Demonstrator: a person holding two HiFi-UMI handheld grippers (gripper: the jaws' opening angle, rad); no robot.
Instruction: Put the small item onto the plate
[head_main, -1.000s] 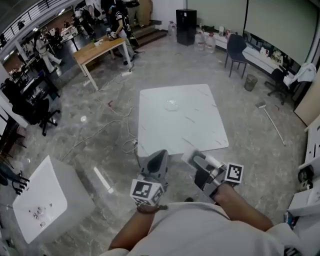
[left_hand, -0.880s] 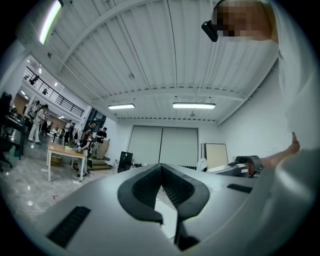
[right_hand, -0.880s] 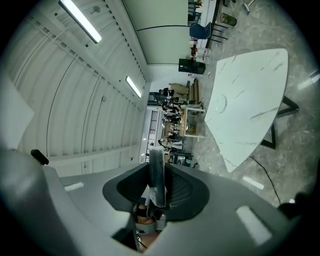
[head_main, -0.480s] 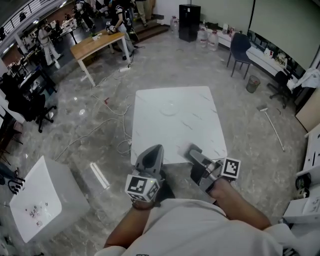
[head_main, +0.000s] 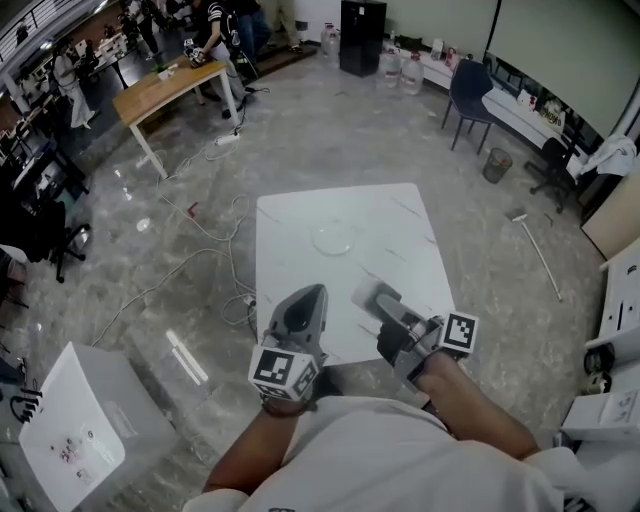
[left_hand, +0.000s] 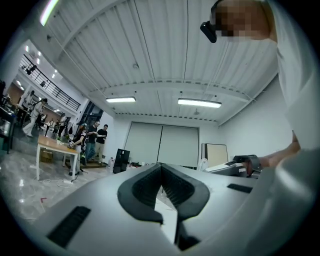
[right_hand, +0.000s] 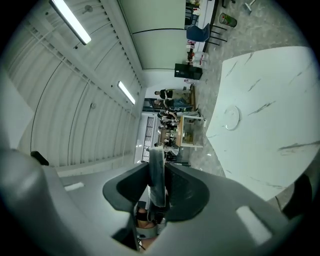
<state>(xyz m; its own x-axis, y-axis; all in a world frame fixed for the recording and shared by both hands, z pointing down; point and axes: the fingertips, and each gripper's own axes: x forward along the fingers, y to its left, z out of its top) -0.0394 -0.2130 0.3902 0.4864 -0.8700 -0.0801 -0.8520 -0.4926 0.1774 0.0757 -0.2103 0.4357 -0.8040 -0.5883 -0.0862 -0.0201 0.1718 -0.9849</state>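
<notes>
The right gripper (right_hand: 156, 168) is closed on the small item (right_hand: 155, 159), a slim grey piece that is clamped upright between the 2 pads and sticks out past their tips. In the head view this right gripper (head_main: 368, 294) is held above the near right edge of the white worktop (head_main: 405, 225), so the small item is carried in the air and is not on the plate. The left gripper (left_hand: 161, 169) is seen with its 2 jaws brought together at the tips. In the head view the left gripper (head_main: 311, 293) is held just left of the right one, over the near edge of the worktop.

The clear plate (head_main: 332, 238) is set near the middle of the worktop, well apart from both grippers and on their far side. It is also seen in the right gripper view (right_hand: 231, 118), flat on the marbled top (right_hand: 272, 95).

Cables (head_main: 190, 225) are strewn on the floor left of the worktop. A wooden table (head_main: 165, 85) with people beside it is placed at the far left, and a dark chair (head_main: 466, 86) at the far right.
</notes>
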